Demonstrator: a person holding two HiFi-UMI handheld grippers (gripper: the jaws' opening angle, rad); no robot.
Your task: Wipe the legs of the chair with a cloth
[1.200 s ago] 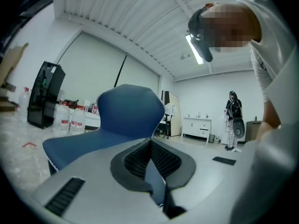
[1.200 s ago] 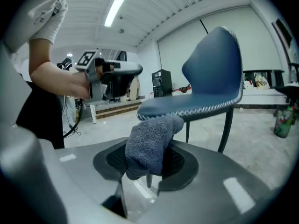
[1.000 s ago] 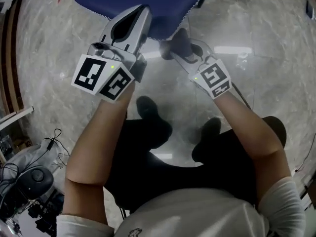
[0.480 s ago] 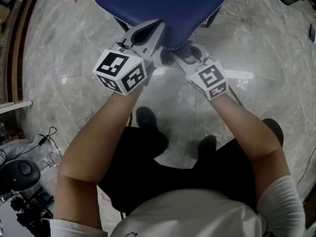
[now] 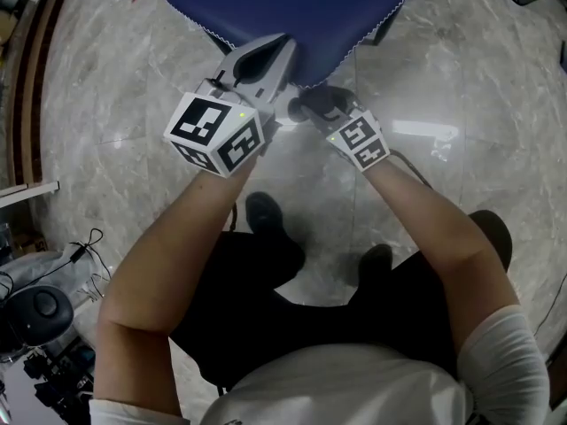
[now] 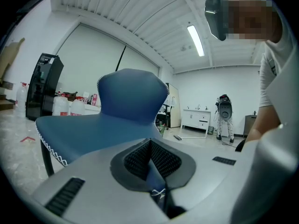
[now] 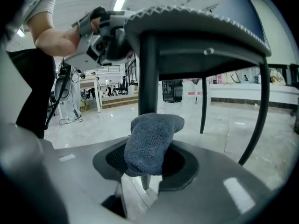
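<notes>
Under seat (image 5: 301,16), right gripper (image 5: 323,109) leftward (clutching cloth (image 7: 152,141))

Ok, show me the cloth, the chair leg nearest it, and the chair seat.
cloth (image 7: 152,143), right gripper view, middle of the grey bunched fold.
chair leg (image 7: 149,73), right gripper view, upper stretch of the dark leg above the cloth.
chair seat (image 5: 301,7), head view, blue top surface.

The blue padded chair seat (image 5: 301,7) stands over the grey marble floor (image 5: 115,104), with the left gripper (image 5: 282,50) clamped on its front edge and, just right and beneath, the right gripper (image 5: 321,104) pressing a grey terry cloth (image 7: 152,141) against the black metal front leg (image 7: 148,78).
</notes>
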